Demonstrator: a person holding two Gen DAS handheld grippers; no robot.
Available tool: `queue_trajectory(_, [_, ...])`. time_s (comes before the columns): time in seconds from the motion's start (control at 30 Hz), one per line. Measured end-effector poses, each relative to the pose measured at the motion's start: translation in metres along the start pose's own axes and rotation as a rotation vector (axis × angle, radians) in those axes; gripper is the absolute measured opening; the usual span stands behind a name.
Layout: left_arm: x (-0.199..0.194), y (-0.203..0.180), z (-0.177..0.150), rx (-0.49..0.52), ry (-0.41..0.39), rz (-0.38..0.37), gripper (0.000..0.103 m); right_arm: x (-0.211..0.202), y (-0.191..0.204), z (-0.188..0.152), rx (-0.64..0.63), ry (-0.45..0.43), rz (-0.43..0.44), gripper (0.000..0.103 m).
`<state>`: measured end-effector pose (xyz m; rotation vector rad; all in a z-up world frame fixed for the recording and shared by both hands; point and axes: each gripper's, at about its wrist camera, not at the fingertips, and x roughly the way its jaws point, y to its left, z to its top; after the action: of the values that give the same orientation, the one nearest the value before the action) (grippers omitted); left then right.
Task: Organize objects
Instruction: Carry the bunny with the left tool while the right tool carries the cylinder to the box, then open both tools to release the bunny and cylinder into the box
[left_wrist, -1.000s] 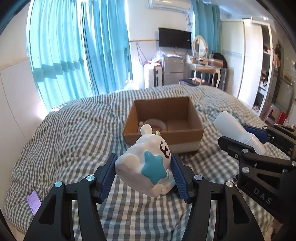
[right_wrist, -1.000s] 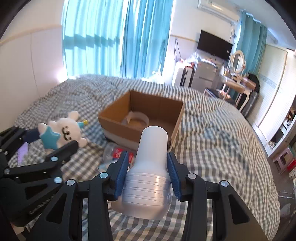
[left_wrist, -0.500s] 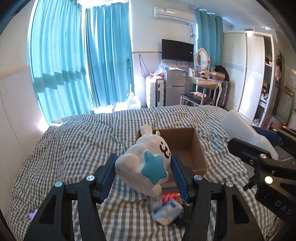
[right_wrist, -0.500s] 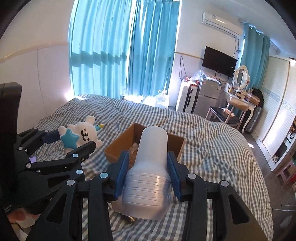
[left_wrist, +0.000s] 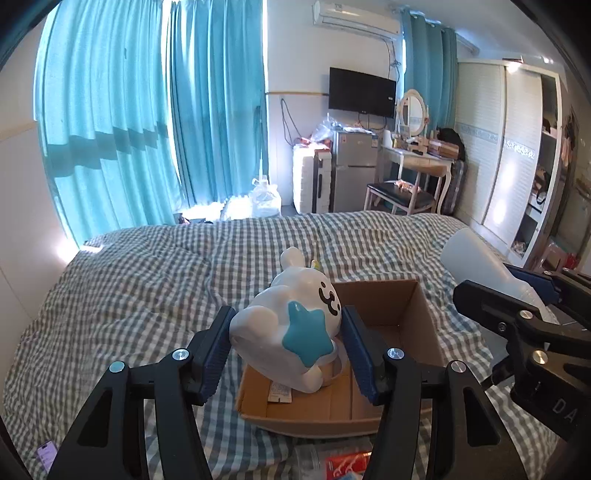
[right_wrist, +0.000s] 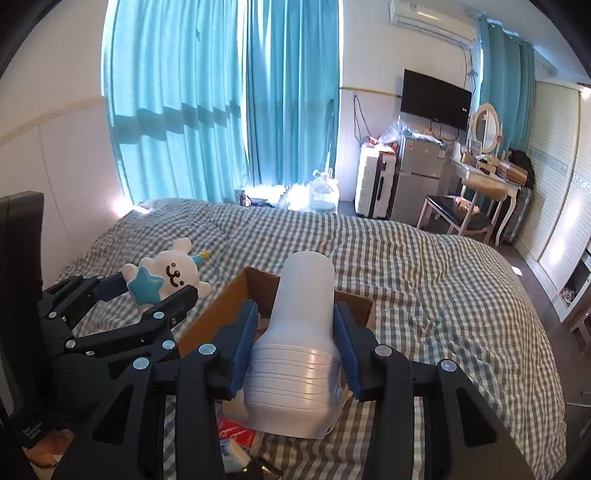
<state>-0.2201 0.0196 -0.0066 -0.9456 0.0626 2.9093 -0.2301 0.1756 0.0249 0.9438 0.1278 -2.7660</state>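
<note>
i am gripping two things, one in each hand. my left gripper (left_wrist: 288, 343) is clamping its jaws on one white rabbit-like plush toy with a teal star (left_wrist: 291, 325), hanging just above the near end of the one open brown cardboard box (left_wrist: 402, 306). my right gripper (right_wrist: 293, 343) is clamping its jaws on one white ribbed plastic bottle (right_wrist: 299, 350), also over that box. if i am letting go too early, either could be hitting the rim and rolling onto the grey-and-white checked bed cover (right_wrist: 424, 266). below me a few small packets (left_wrist: 347, 463) are lying loose; i cannot count them.
</note>
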Motion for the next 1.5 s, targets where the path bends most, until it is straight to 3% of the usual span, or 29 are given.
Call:
queue_trajectory(0.4, [0.096, -0.007, -0.010, 0.037, 0.099, -0.039, 0.059, 0.117, -0.024, -0.009, 0.017, 0.117, -0.016, 0.042])
queue_trajectory(0.7, [0.127, -0.020, -0.021, 0.067, 0.142, -0.073, 0.059, 0.144, -0.039, -0.018, 0.016, 0.123, -0.029, 0.042])
queue_trajectory(0.93, [0.145, -0.025, -0.036, 0.109, 0.234, -0.090, 0.059, 0.157, -0.039, -0.035, 0.014, 0.168, -0.024, 0.042])
queue_trajectory(1.13, [0.147, -0.028, -0.043, 0.115, 0.244, -0.117, 0.060, 0.158, -0.043, -0.038, 0.025, 0.177, -0.029, 0.042])
queue_trajectory(1.23, [0.144, -0.031, -0.045, 0.123, 0.243, -0.108, 0.064, 0.154, -0.046, -0.036, 0.048, 0.168, -0.017, 0.045])
queue_trajectory(1.33, [0.134, -0.034, -0.042, 0.129, 0.215, -0.102, 0.087, 0.143, -0.053, -0.033, 0.089, 0.139, -0.004, 0.063])
queue_trajectory(1.5, [0.107, -0.036, -0.035, 0.140, 0.166, -0.071, 0.092, 0.115, -0.057, -0.024, 0.105, 0.098, -0.011, 0.063])
